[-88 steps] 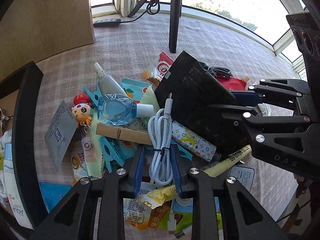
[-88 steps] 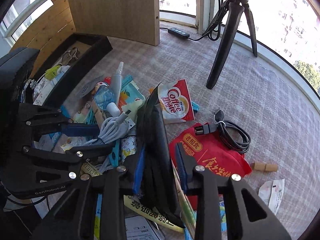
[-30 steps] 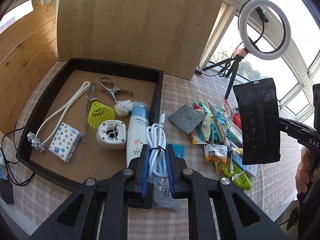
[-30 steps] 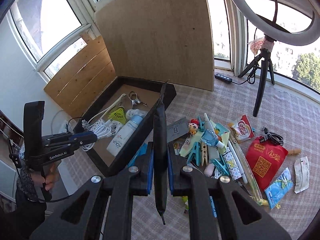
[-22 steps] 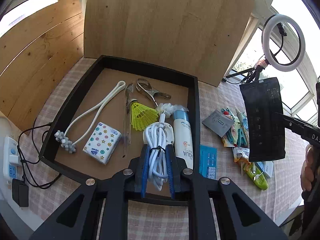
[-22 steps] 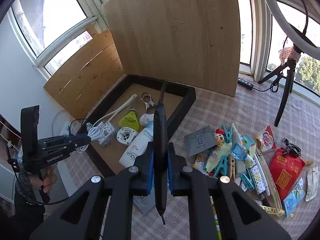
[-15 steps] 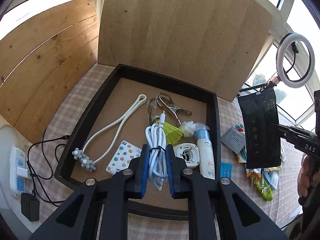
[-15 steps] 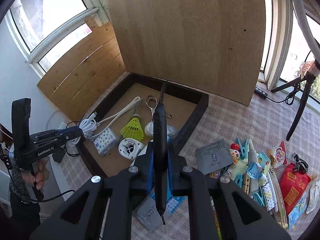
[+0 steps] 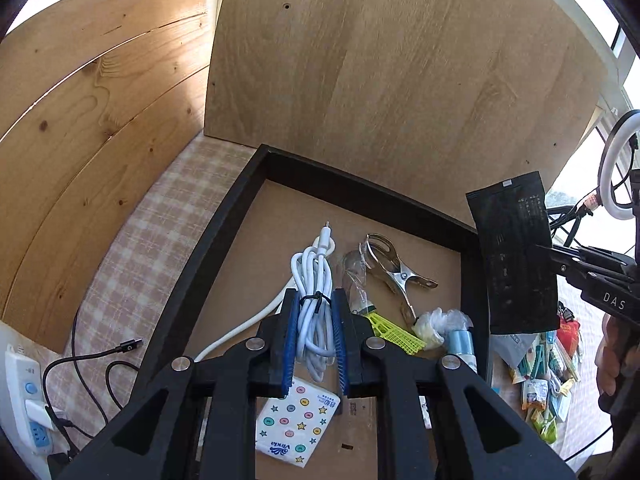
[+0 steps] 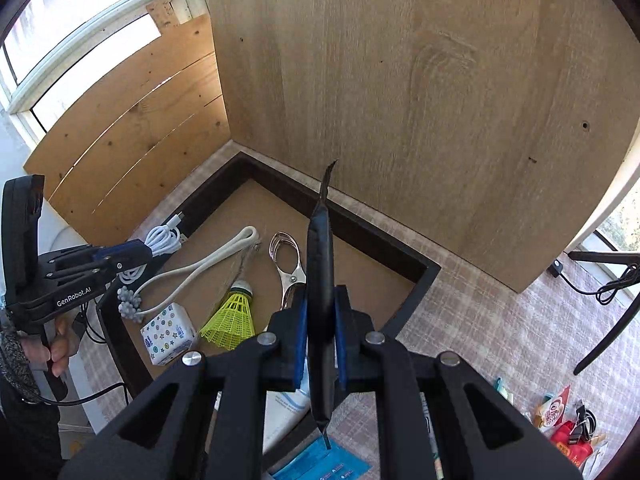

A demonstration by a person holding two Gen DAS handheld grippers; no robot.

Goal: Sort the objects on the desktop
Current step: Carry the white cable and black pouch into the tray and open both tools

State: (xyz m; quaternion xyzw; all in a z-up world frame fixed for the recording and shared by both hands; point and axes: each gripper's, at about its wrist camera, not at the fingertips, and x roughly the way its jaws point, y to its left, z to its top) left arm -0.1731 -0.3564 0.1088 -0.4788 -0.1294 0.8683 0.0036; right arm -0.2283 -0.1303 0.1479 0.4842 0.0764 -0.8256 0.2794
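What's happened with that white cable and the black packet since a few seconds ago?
Both were lifted off the cluttered pile and carried over to the black tray. The left gripper still clamps the coiled white cable; the right gripper still clamps the black packet. Nothing was let go. The tray's contents lie unchanged.

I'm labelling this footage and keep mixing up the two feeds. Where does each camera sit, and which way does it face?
Left wrist: on the left tool, looking down along its fingers into the black tray; it grips a white cable; a hand shows at right.
Right wrist: on the right tool, facing the tray's far corner, clamping a black pouch; a hand shows at left.
Shared: tray, yellow shuttlecock, metal clip, each other's tool.
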